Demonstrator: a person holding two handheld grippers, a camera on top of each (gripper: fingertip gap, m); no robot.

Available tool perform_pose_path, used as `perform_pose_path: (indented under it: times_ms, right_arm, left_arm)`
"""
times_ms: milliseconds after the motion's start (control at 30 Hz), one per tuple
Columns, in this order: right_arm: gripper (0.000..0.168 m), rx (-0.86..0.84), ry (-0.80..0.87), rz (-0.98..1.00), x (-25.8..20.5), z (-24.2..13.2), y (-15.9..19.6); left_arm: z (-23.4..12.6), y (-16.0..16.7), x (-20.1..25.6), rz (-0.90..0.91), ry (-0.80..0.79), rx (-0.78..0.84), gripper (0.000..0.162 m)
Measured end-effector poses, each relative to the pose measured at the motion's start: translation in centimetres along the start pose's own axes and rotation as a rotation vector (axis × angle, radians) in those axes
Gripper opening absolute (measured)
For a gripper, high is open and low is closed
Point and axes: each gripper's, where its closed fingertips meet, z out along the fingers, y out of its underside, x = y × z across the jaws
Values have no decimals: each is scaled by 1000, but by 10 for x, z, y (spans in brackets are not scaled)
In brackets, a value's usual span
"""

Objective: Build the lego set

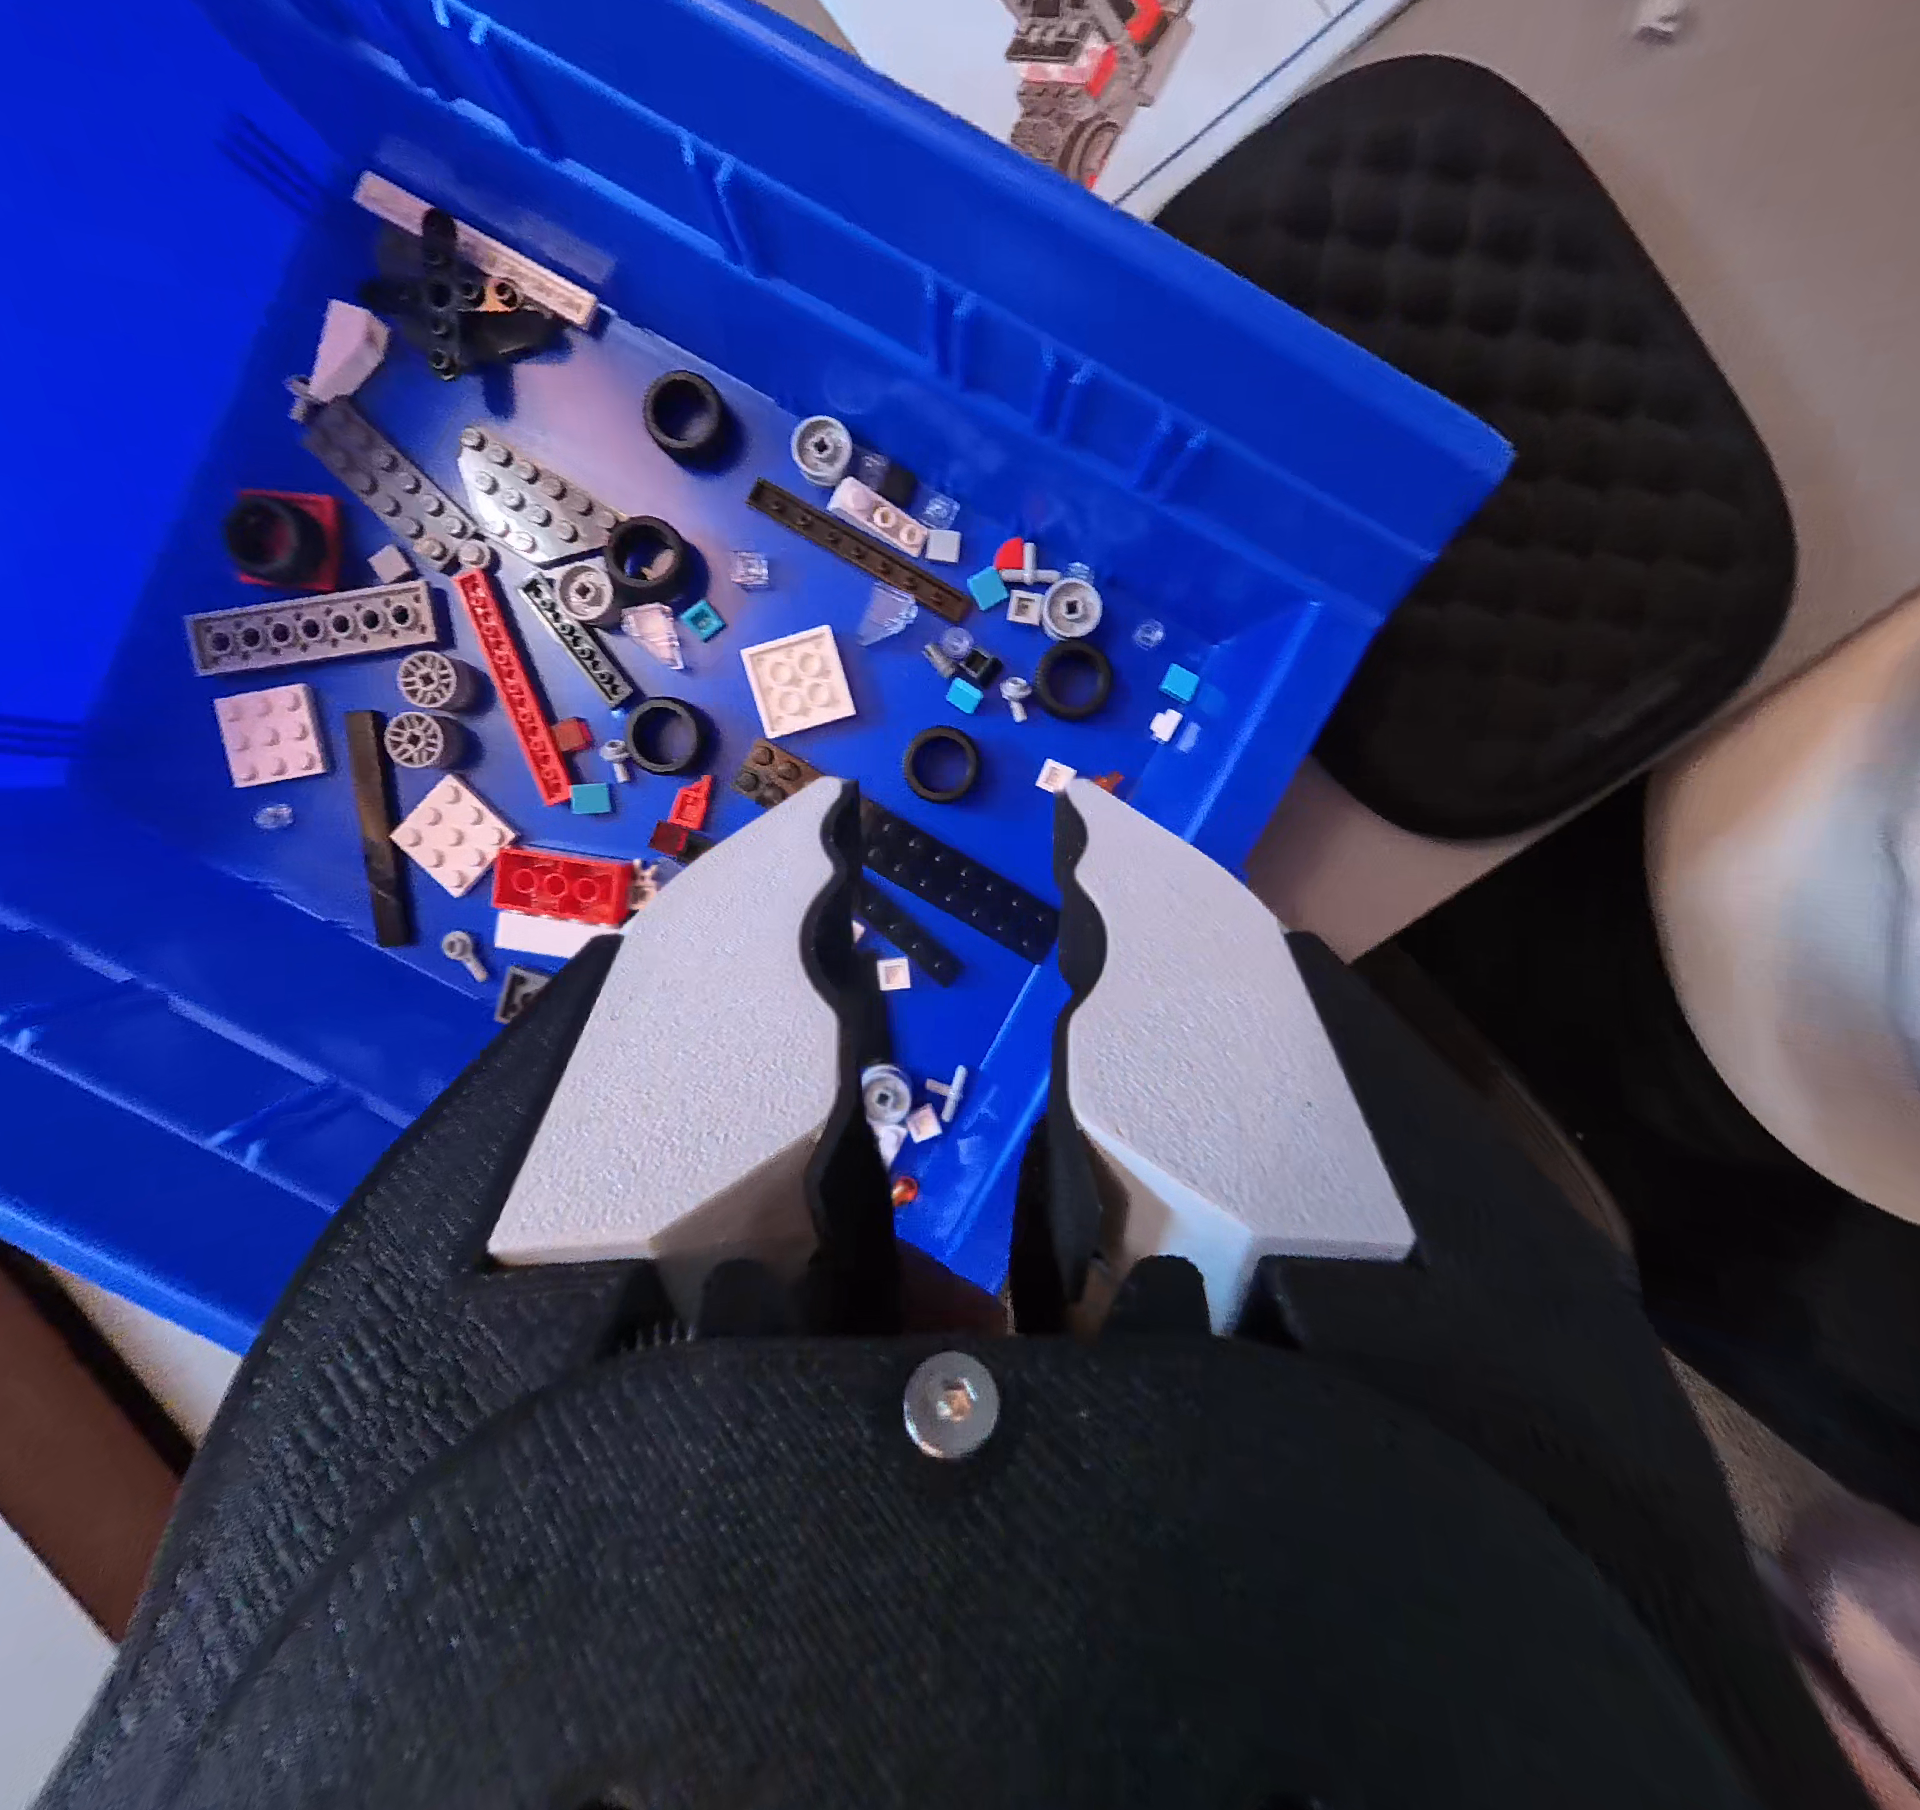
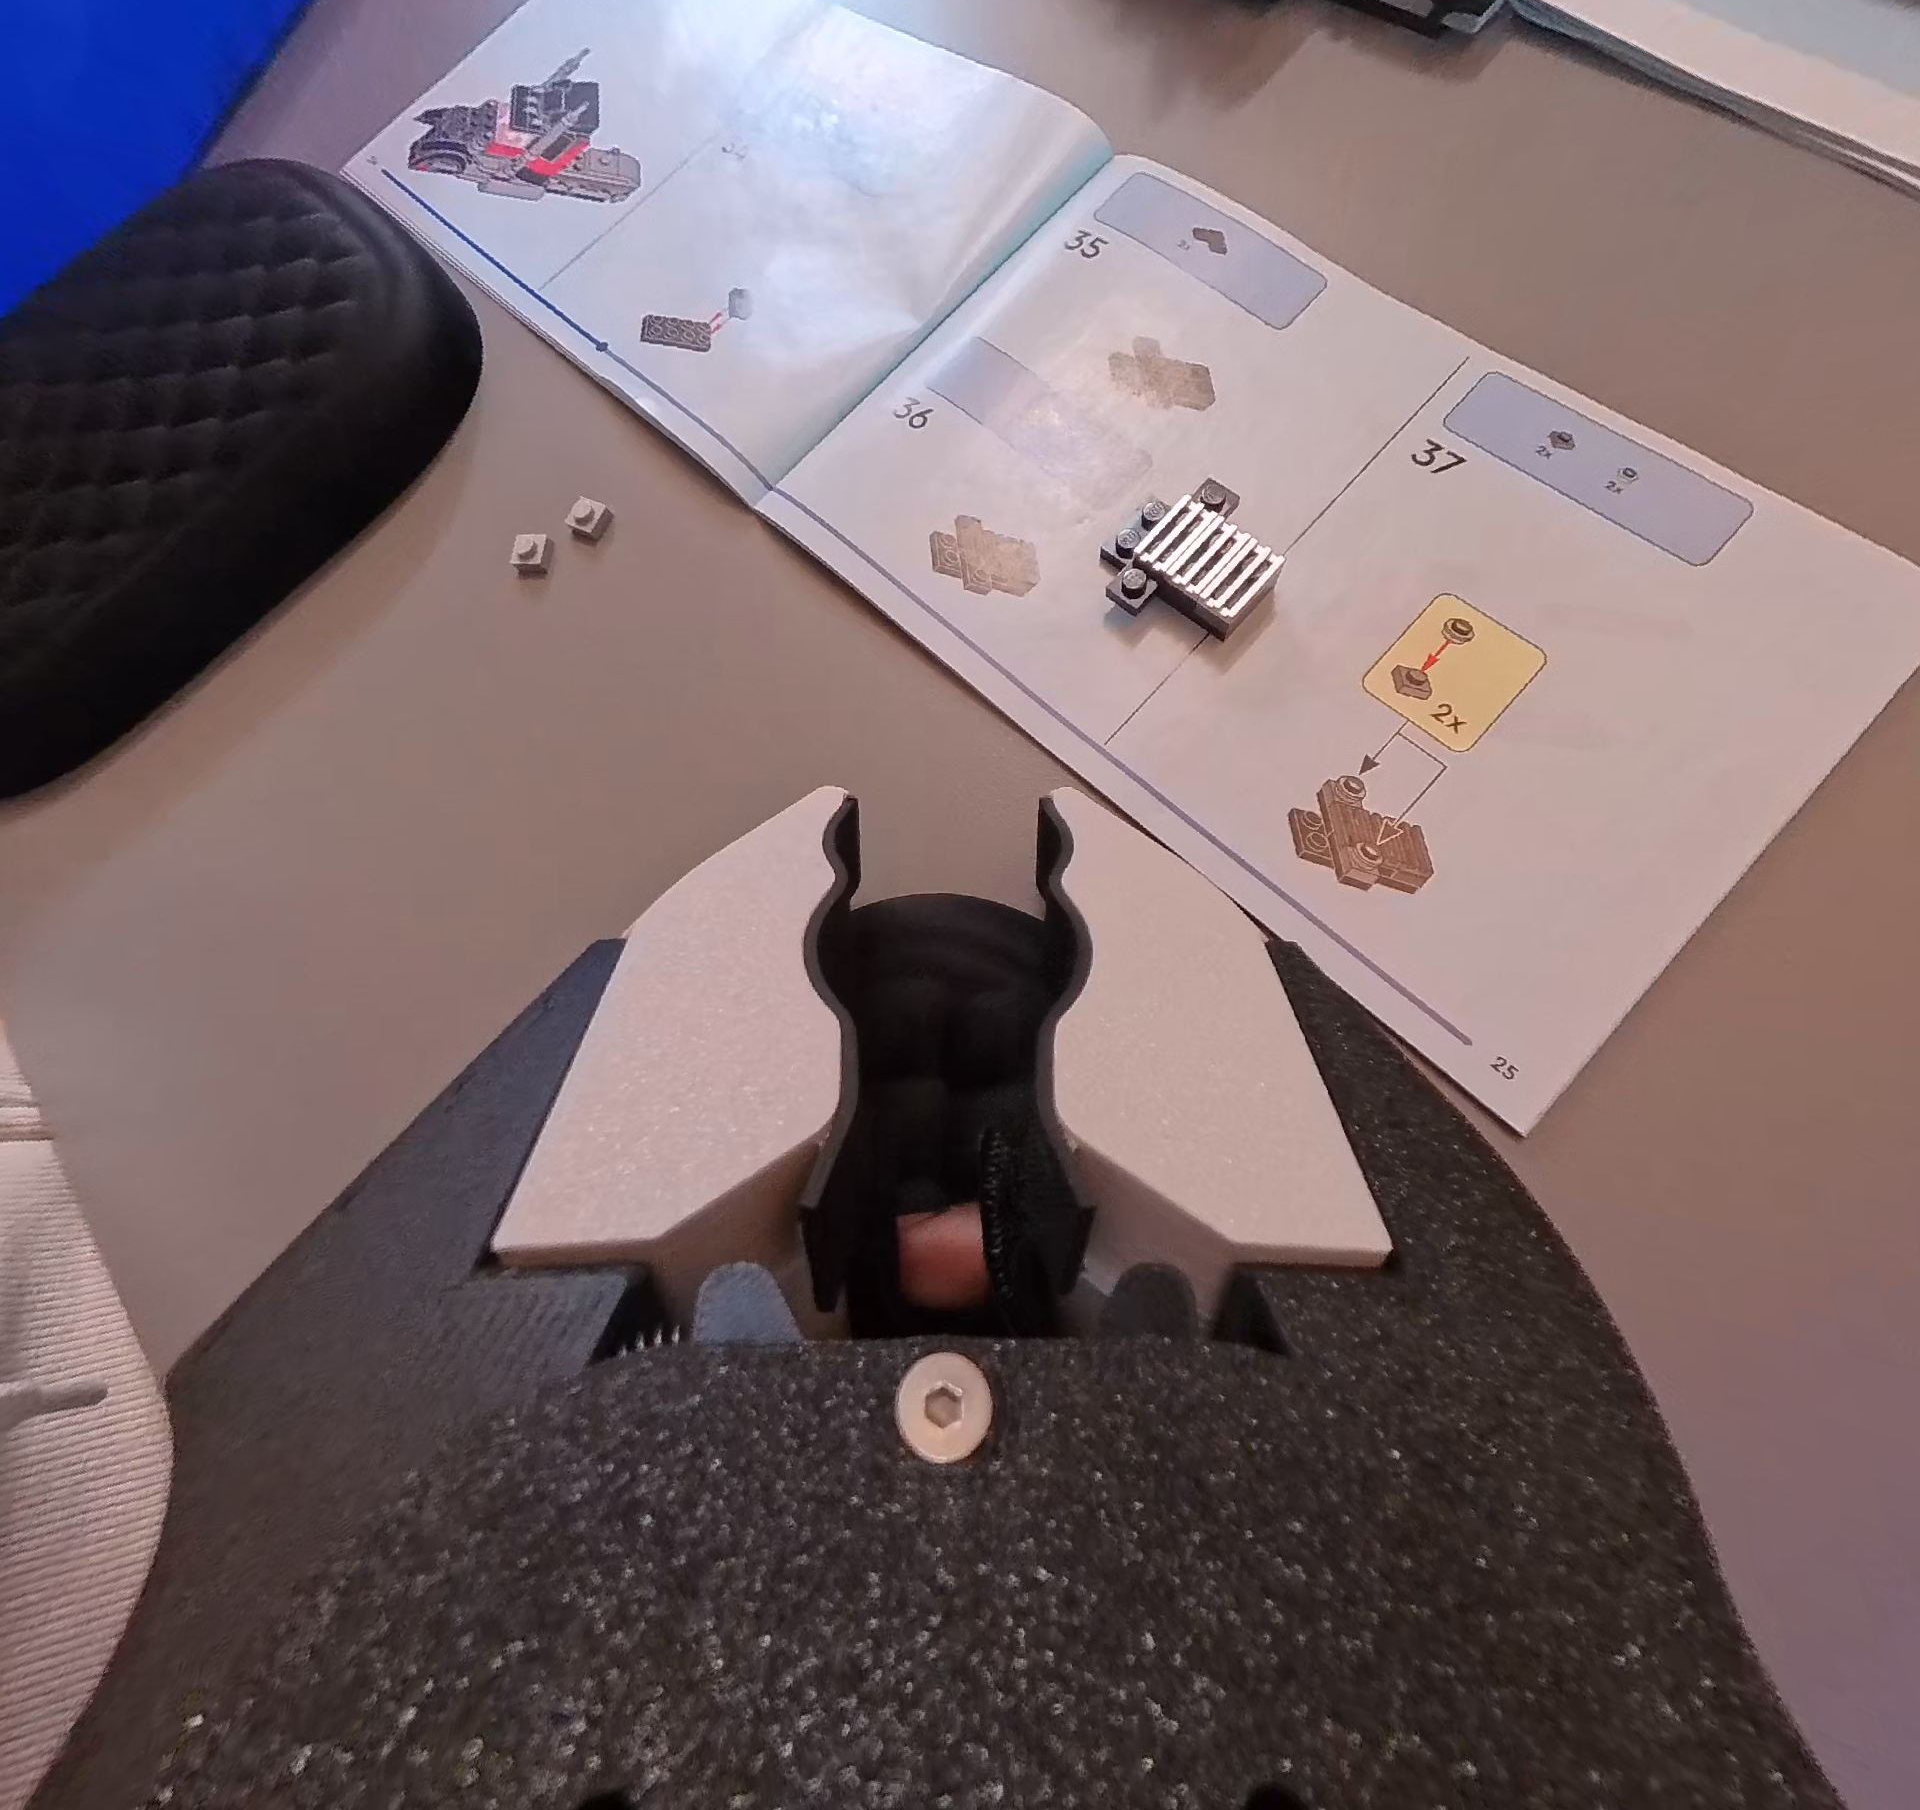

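the step in hand looks like part-picking. the left tongs [image 1: 954, 794] hang apart and empty over the blue bin [image 1: 1039, 326], whose loose lego pieces [image 1: 582, 638] fill the middle left of the frame. the right tongs [image 2: 948, 804], also apart and empty, wait over the worktop [image 2: 416, 773] near the open instruction booklet [image 2: 1039, 389], where the small grille sub-build [image 2: 1195, 560] sits at centre. two tiny grey plates [image 2: 561, 536] lie at mid left. the next move probably calls for pinching small round studs; the tongs' bodies hide the bin's lower corner.

Your left gripper [image 1: 954, 792] hovers over the blue bin [image 1: 1039, 326], fingers [image 1: 727, 1012] parted and empty; loose lego pieces [image 1: 540, 638] lie ahead-left of them.
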Motion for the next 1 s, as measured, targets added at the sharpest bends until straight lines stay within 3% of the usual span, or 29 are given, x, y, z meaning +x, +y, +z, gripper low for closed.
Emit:
perform_pose_path:
  times_ms: [567,800,1000]
  right_arm:
    - [32,7,-12,17,0,0,0]
    - [31,24,-37,42,0,-2,-2]
    - [31,33,-70,69,-1,-3,-3]
  left_arm:
    - [10,-3,-19,-36,-72,-49,37]
    - [19,-7,-48,-178,-181,-14,38]
    - [23,0,-69,-197,-264,-66,37]
